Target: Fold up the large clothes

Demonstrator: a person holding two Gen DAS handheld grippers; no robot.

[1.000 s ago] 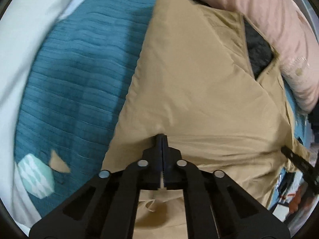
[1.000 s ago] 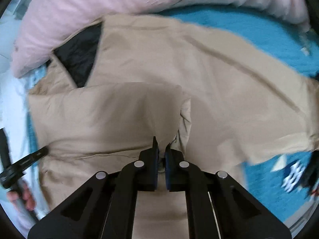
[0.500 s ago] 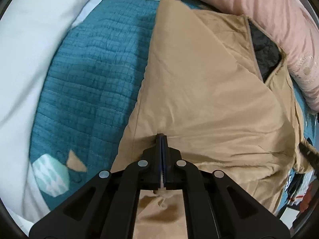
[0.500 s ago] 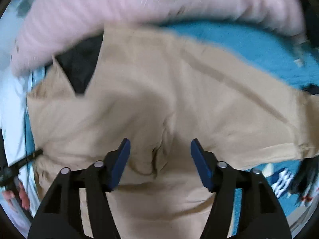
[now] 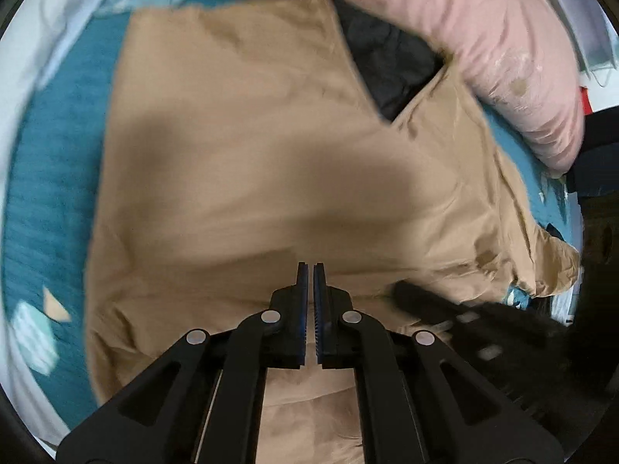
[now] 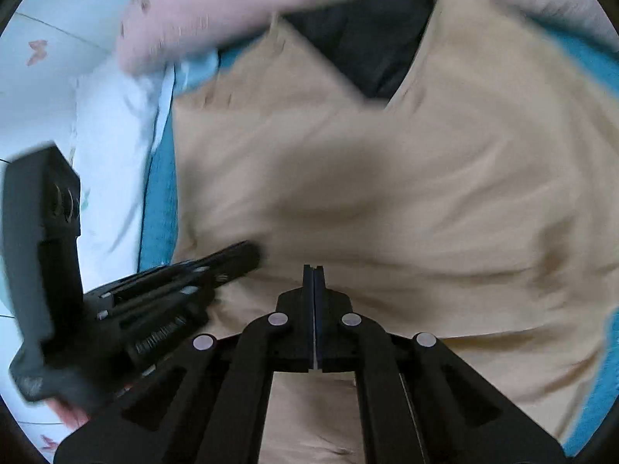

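Left wrist view shows the left gripper (image 5: 310, 266) with jaws nearly pressed together over the tan garment (image 5: 251, 162), which lies spread on the teal bedspread (image 5: 50, 178). The right gripper (image 6: 313, 268) has just snapped closed; blur hides whether either pinches cloth.

No text, label, brand, number or sign can be read anywhere in either view.

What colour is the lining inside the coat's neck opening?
Black; the lining shows best in the left wrist view.
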